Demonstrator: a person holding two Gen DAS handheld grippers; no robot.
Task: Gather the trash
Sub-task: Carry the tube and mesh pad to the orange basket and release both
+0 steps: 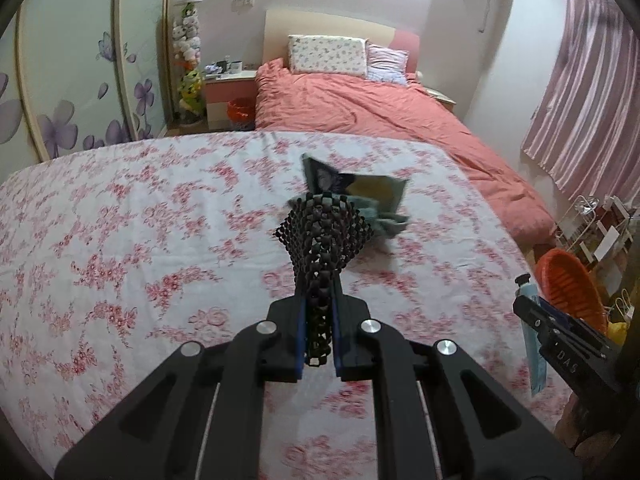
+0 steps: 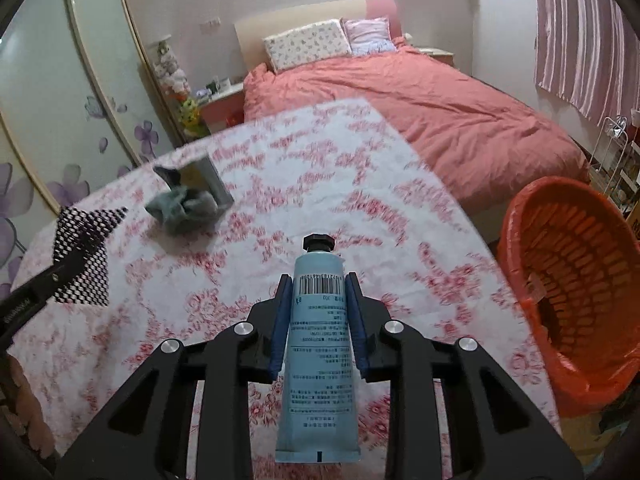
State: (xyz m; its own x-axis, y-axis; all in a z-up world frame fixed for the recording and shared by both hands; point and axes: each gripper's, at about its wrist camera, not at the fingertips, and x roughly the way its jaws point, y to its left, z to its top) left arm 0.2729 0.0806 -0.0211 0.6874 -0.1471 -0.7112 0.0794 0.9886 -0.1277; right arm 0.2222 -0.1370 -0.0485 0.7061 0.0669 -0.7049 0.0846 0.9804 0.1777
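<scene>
In the left wrist view my left gripper (image 1: 319, 292) is shut on a black mesh net (image 1: 322, 228) that fans out above the flowered tablecloth (image 1: 120, 220). Just beyond the net lie a crumpled grey-green wad (image 1: 386, 222) and a printed packet (image 1: 360, 184). My right gripper (image 2: 319, 280) is shut on a light blue tube (image 2: 318, 360) whose black cap points forward. To its right stands an orange basket (image 2: 576, 280) with an orange liner, off the table's edge. The right wrist view also shows the wad (image 2: 180, 208) and the net (image 2: 84, 252) at the left.
A bed with a salmon cover (image 1: 380, 112) lies beyond the table. Flower-painted wardrobe doors (image 1: 80, 100) stand at the left, and a pink curtain (image 1: 588, 100) and a wire rack (image 1: 592, 224) at the right. A small orange bin (image 1: 241, 114) sits by the nightstand.
</scene>
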